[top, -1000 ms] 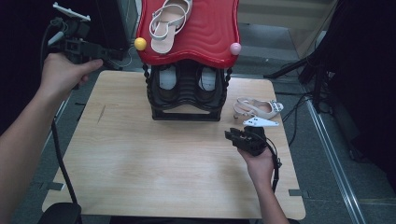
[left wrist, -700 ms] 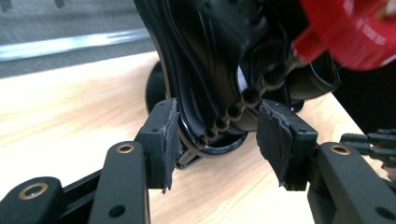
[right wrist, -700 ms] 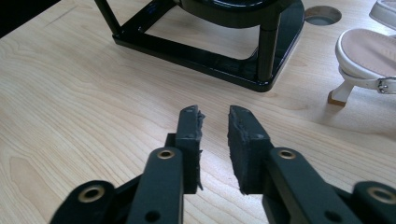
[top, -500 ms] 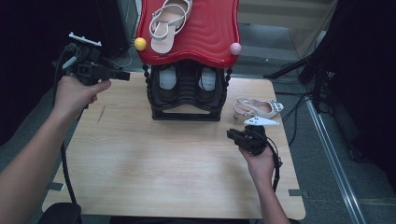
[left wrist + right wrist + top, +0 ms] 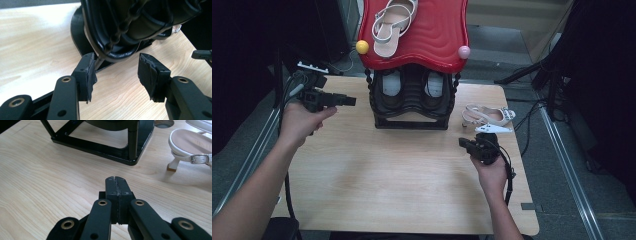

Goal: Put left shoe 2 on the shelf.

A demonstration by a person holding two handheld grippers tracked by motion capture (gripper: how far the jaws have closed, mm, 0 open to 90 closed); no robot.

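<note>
Wood table [image 5: 362,190], rack [image 5: 130,32] just beyond open L jaws

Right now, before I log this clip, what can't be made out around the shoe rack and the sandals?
- Shoes on the lower shelf of the shoe rack: high view, the red top shelf hides all but their ends.
- Sandal on the table: right gripper view, cut off by the right edge; the shut right gripper holds nothing.
- Rack in the left gripper view: too close beyond the open left gripper, top cut off.
</note>
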